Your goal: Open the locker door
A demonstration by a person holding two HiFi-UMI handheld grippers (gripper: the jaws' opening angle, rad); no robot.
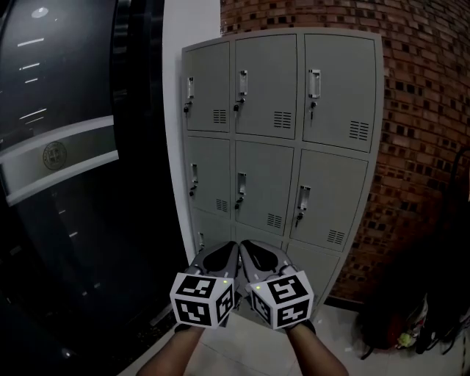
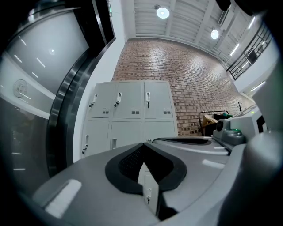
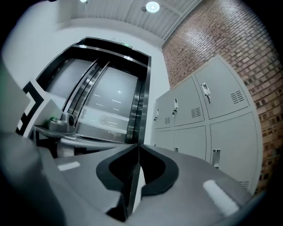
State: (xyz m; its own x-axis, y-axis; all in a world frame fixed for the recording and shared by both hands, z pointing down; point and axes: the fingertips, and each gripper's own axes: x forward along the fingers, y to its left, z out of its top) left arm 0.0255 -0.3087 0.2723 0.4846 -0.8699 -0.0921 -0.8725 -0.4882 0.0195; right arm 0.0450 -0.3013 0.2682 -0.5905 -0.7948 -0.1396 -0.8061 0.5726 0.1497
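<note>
Head view shows left claw [image 1: 228,250] and right claw [image 1: 250,250] side by side, each pressed together and empty, neither nearer the lockers [image 1: 332,95] well ahead and above; upright handles [image 1: 241,189] sit at each door's left edge.

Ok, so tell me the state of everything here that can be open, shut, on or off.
locker doors: every one in view shut, nothing at the handles
left gripper: jaws together, nothing between them
right gripper: jaws together, nothing between them
ceiling light: on
</note>
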